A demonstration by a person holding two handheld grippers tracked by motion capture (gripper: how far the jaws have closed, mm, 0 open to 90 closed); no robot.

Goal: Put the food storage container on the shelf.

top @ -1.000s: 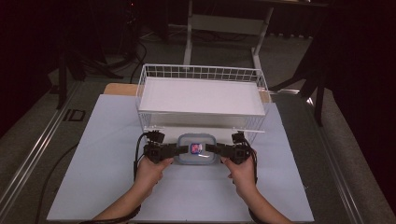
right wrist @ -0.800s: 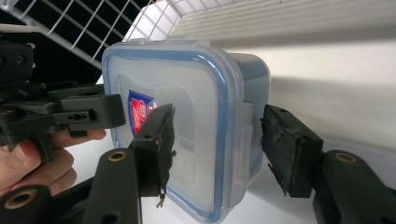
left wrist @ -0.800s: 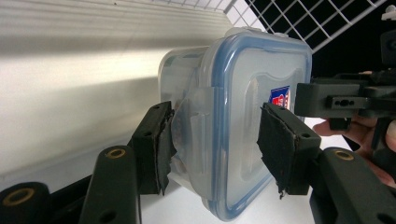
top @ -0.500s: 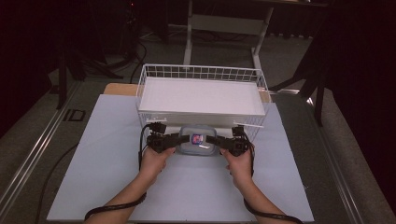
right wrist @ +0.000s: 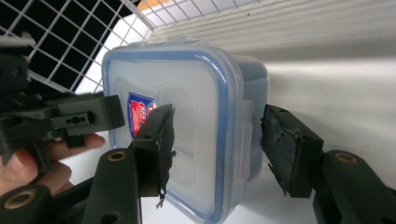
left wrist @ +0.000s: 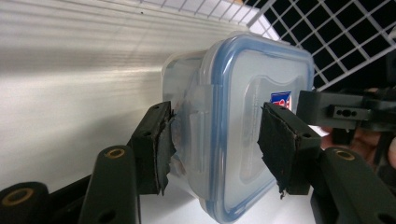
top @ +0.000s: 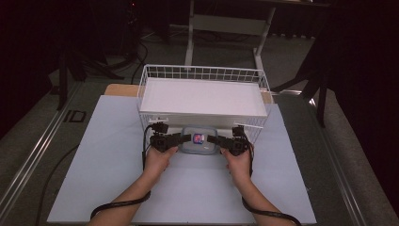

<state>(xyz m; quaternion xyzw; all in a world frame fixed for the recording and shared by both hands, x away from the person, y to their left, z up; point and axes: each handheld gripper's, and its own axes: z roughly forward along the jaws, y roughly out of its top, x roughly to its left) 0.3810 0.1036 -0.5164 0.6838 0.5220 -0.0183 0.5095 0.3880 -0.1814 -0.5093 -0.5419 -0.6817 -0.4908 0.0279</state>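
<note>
Translucent, glossy plastic box with blue-rimmed lid, white-coated wire metal basket, matt white desk, worn matt black tongs pads

White wire basket on table

There was one clear plastic food container with one blue-rimmed snap lid, and one red-and-blue label sat on that lid. One white wire basket stood on the surface, holding one white board. Two tools were counted, the left tool and the right tool, each with two black jaws. Two hands held them, and two cables trailed back.
</note>
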